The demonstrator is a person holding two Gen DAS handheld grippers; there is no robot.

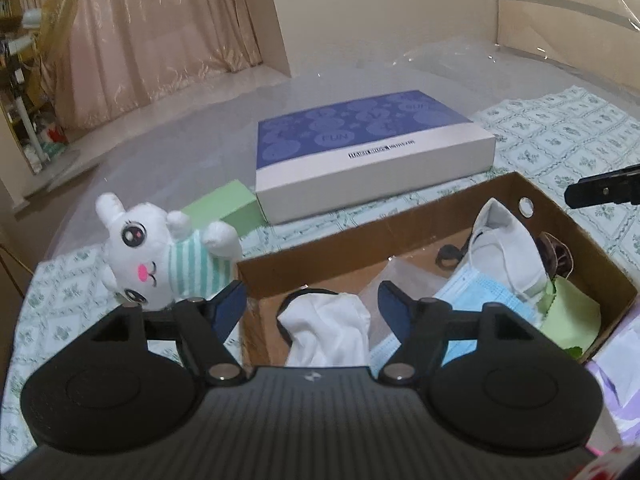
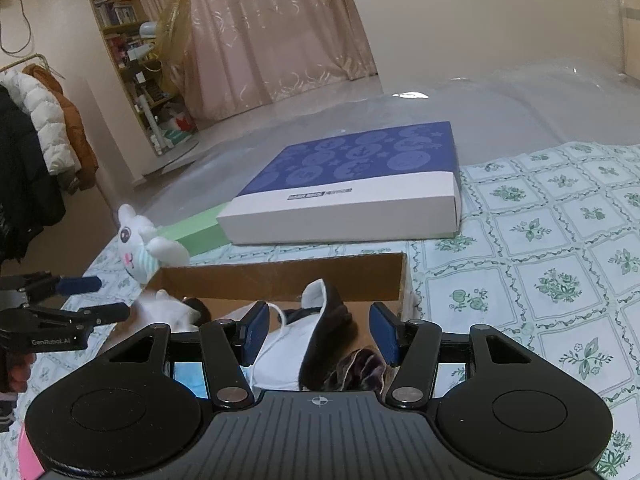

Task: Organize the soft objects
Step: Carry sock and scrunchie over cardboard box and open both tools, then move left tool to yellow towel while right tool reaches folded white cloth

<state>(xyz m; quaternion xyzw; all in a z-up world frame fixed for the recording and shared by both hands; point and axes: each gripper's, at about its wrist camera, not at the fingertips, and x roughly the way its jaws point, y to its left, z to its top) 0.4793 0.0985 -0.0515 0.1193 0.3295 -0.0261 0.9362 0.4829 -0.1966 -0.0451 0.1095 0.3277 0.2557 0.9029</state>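
Soft objects are mostly already in the cardboard box point(image 1: 400, 232), which sits right under both grippers. The left gripper point(image 1: 312, 300) hangs over the box's near-left corner with its jaws spread wide and nothing between them; directly below it lies a white cloth point(image 1: 324, 332), and just to its right a blue face mask point(image 1: 476, 292) and a white cup-shaped mask point(image 1: 504, 240). The right gripper point(image 2: 318, 330) is likewise wide apart and empty, poised above the white mask and a dark velvety scrunchie point(image 2: 356, 368).

Just ahead and to the left of the left gripper, outside the box and leaning against its wall, is a white plush bunny point(image 1: 160, 248) in a striped top. I'd judge it the one obvious soft item left to put away, so the job looks well along but not finished.

Beyond the box, further ahead of both grippers, a green block point(image 1: 228, 208) sits against a flat blue-and-white box point(image 1: 372, 148) on the floral bedspread point(image 2: 540, 240); whether either belongs to the tidy-up I can't say.

The box's near end is hidden behind the gripper bodies, so its full contents can't be counted. A pale green cloth point(image 1: 568, 316) and some purple-white material point(image 1: 624, 360) at the far right edge are cut off and hard to identify.
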